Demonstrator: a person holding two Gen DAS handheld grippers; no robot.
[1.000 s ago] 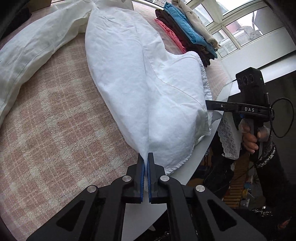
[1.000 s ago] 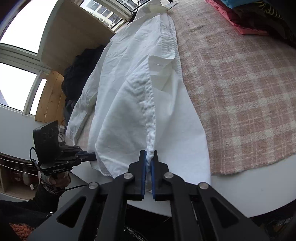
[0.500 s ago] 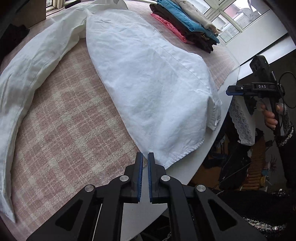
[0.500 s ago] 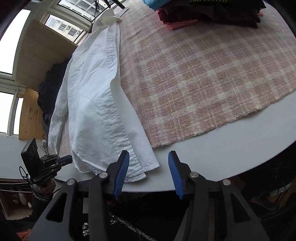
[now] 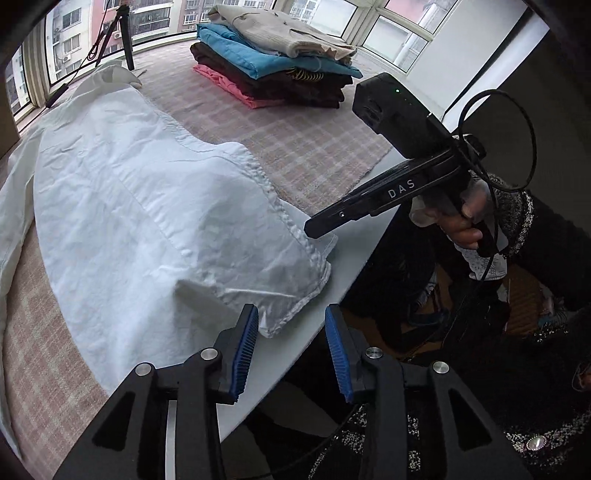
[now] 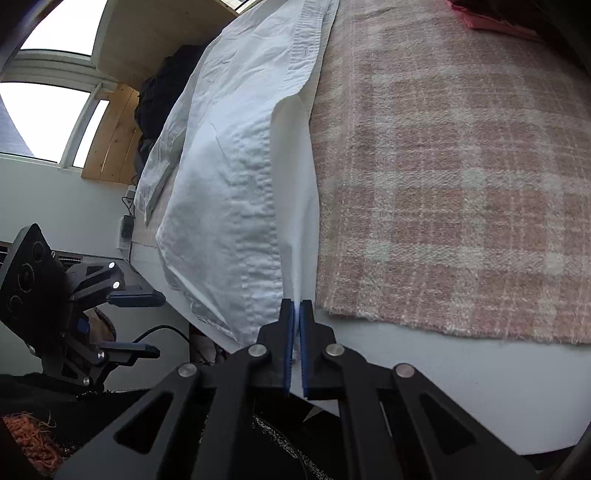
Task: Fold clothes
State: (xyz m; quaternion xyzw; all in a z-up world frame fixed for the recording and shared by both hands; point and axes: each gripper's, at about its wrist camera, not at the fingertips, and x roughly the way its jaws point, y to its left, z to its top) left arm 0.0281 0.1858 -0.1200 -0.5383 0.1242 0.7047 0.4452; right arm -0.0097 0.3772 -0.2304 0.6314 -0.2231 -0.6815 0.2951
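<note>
My left gripper (image 5: 290, 345) was pressed together half a second ago; now its blue pads (image 5: 243, 350) are spread wide with nothing between them. It hangs over the near rim of the table, and the corner of the white shirt (image 5: 147, 206) lies just in front of the left pad. My right gripper (image 6: 296, 334) was spread open half a second ago; now its pads are pressed together, pinching the thin lower layer of the shirt's hem (image 6: 295, 258) at the table edge. I can see a hand (image 5: 461, 218) holding that right tool.

The shirt is soft, wrinkly cotton with a thick stitched band down its right edge. It lies flat on a fuzzy pink and cream checked blanket (image 6: 461, 166), and its bottom hangs a little past the blanket onto the smooth white table (image 6: 443, 376). A long sleeve (image 5: 11, 206) trails off to the left.

The blanket's near edge is frayed and stops short of the table rim, leaving a bare white strip. To the right of the shirt there is lots of open blanket.

Farther away sits a neat stack of folded clothes (image 5: 273, 70): pink at the bottom, then dark brown, blue and cream on top. Behind it are big windows (image 5: 391, 26), and a tripod (image 5: 118, 33) stands at the far left.
</note>
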